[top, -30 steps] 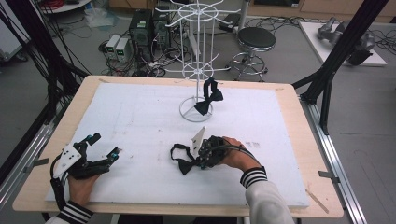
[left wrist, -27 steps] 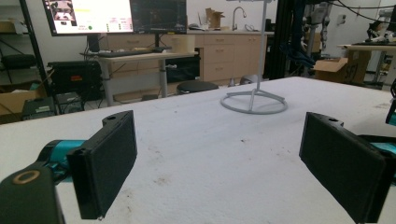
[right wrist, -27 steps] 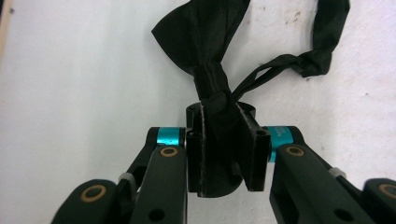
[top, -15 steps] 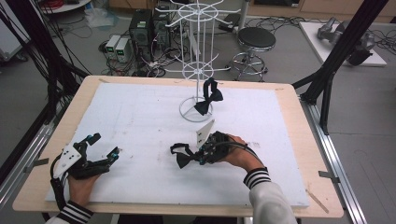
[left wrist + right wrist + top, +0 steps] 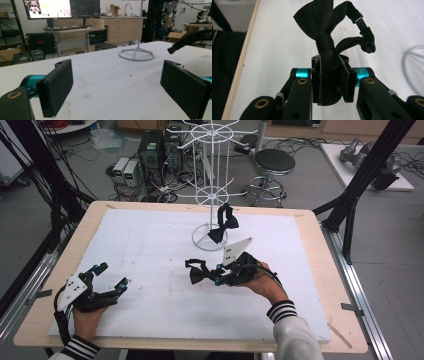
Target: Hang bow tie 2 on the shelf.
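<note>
A black bow tie (image 5: 199,272) hangs just above the white table cover, with my right gripper (image 5: 216,280) shut on one wing of it. In the right gripper view the bow tie (image 5: 324,25) rises out of the pinched pads of the right gripper (image 5: 330,82), its strap looping to the right. A second black bow tie (image 5: 223,225) hangs low on the white wire rack (image 5: 212,195). At the front left my left gripper (image 5: 112,276) rests low over the table, open; the left gripper (image 5: 117,85) has nothing between its wide jaws.
The rack's ring base (image 5: 210,240) stands at the back middle of the white cover (image 5: 150,250), and this base (image 5: 136,54) lies ahead of the left gripper. Black frame posts (image 5: 360,185) flank the table. A stool and electronics sit on the floor behind.
My right gripper has lifted the bow tie off the table and carried it a little toward the rack. The left gripper has stayed where it was.
</note>
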The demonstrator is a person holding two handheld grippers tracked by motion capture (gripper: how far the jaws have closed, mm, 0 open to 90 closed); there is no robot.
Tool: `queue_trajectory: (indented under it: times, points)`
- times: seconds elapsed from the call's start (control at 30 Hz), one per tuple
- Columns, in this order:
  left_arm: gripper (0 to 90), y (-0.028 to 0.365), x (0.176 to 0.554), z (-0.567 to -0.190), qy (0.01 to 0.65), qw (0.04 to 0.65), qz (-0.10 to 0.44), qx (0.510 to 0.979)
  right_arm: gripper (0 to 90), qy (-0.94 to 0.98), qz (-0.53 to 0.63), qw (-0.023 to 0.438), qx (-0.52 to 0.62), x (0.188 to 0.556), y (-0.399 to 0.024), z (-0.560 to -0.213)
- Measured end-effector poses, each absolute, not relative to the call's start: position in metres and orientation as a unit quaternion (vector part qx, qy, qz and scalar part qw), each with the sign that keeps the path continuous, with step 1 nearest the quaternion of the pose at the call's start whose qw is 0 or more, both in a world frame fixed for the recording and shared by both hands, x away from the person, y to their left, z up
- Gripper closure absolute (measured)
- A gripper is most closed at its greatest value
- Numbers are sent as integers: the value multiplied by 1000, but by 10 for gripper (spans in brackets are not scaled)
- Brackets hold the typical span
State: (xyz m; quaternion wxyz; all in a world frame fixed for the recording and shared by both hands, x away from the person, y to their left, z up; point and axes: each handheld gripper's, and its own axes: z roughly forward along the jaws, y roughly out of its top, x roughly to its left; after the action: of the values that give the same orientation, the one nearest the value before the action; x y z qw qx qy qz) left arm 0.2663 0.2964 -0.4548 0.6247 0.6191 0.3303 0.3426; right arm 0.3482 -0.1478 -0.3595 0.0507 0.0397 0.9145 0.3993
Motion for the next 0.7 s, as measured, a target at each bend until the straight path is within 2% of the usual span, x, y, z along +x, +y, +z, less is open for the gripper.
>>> queue_trajectory:
  times: [0.7]
  points:
    - [116, 296, 266, -455, 330, 624, 343, 620, 755, 855, 503, 97, 80, 346, -171, -337]
